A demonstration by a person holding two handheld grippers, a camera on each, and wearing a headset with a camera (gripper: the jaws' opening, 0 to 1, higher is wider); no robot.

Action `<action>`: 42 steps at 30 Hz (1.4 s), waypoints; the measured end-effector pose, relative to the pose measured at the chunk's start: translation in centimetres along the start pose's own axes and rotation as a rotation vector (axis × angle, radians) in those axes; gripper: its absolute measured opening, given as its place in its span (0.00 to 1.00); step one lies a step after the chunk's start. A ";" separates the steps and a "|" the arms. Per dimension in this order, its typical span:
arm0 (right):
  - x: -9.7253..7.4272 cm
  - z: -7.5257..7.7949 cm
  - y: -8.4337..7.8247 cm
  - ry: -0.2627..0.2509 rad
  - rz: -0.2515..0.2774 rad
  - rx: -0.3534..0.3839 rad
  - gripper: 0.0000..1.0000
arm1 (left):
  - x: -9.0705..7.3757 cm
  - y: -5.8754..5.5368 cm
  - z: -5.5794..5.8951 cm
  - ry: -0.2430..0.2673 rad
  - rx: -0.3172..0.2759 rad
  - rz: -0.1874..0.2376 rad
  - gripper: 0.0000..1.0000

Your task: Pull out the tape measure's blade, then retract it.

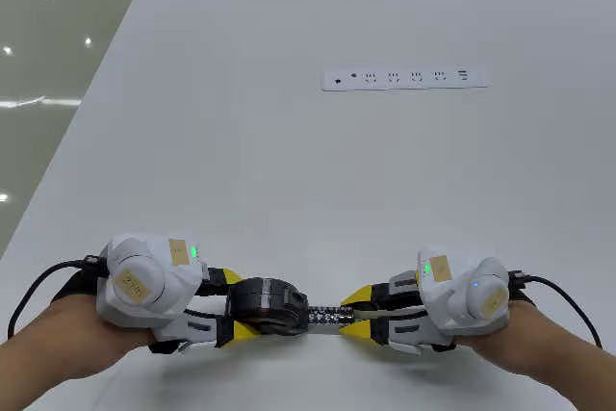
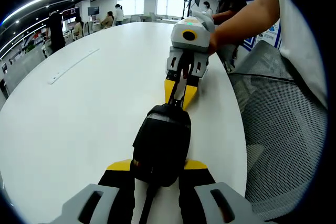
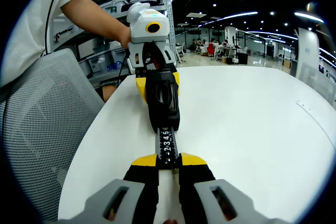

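Closest in the head view, the left tool [image 1: 238, 305] is clamped on the black tape measure [image 1: 269, 303], its yellow jaws on either side of the case. The case sits low over the white surface [image 1: 289, 170]; whether it touches cannot be told. A short stretch of blade [image 3: 167, 142] runs to the right tool [image 3: 168, 160], which pinches its end. The hook is hidden between those jaws. Numerals 2 to 6 read clearly in the right gripper view. A white power strip [image 1: 404, 77] lies well apart, farther back.

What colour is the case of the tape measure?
Black. The tape measure case shows best in the left gripper view.
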State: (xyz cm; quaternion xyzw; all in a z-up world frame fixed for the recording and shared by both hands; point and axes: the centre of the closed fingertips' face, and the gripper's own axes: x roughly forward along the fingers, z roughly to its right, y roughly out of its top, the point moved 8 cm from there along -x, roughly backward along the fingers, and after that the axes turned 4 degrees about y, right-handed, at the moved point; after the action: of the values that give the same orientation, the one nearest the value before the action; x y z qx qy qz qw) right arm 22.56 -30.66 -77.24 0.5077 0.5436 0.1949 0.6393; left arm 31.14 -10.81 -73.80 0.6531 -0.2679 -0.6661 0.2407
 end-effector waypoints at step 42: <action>-8.9 -0.5 -3.5 -0.085 -0.096 0.043 0.11 | 0.0 0.1 0.0 0.006 0.004 -0.010 0.29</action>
State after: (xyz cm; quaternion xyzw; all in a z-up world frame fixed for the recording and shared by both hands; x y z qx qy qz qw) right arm 18.10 -39.00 -75.73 0.5023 0.5438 0.1305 0.6595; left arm 31.10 -10.82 -73.73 0.6568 -0.2654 -0.6649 0.2369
